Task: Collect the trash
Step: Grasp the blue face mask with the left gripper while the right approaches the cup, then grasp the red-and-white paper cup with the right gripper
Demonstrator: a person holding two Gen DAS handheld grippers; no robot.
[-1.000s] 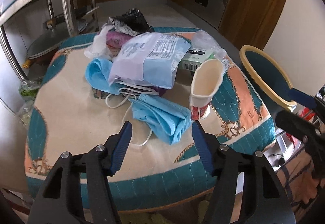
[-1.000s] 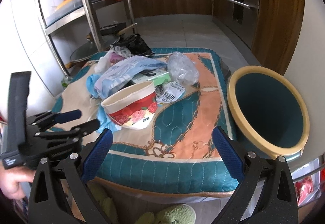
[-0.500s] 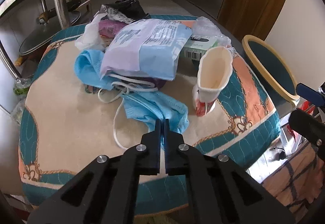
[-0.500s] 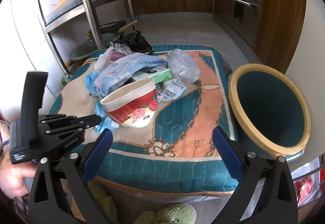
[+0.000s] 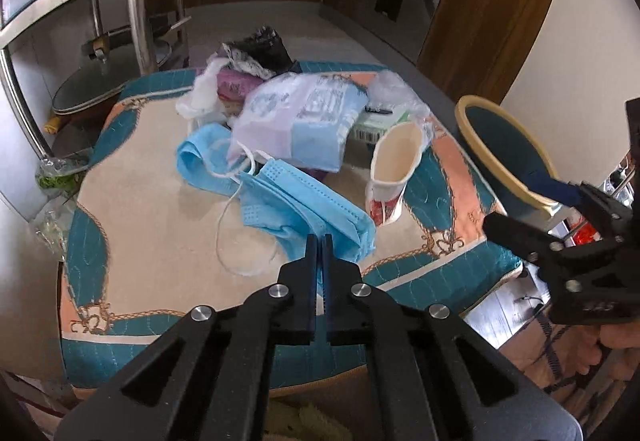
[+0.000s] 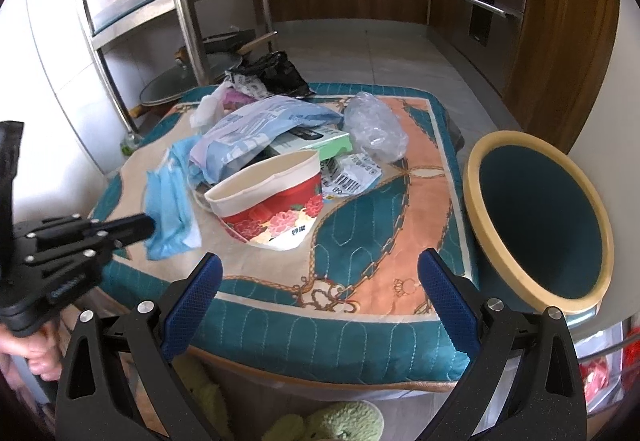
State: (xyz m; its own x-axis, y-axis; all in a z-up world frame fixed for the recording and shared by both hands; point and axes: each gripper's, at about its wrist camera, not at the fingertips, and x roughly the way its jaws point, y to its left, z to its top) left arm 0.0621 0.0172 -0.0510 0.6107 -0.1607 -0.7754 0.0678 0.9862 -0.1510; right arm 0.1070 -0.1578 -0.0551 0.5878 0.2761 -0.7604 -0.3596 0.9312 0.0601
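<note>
The left tongs point(image 5: 319, 241) pinch the blue mask point(image 5: 304, 201); the right tongs point(image 6: 320, 281) gape wide, empty. The mask should be lifted until its loops clear the pile, then carried to the bin point(image 6: 538, 219).

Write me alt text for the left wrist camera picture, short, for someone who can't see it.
The left gripper has its jaws shut on the near edge of a blue disposable face mask lying on a quilted teal and peach mat. Behind it sit a squashed floral paper cup and a pile of plastic wrappers; a teal, cream-rimmed bin stands at right.
</note>
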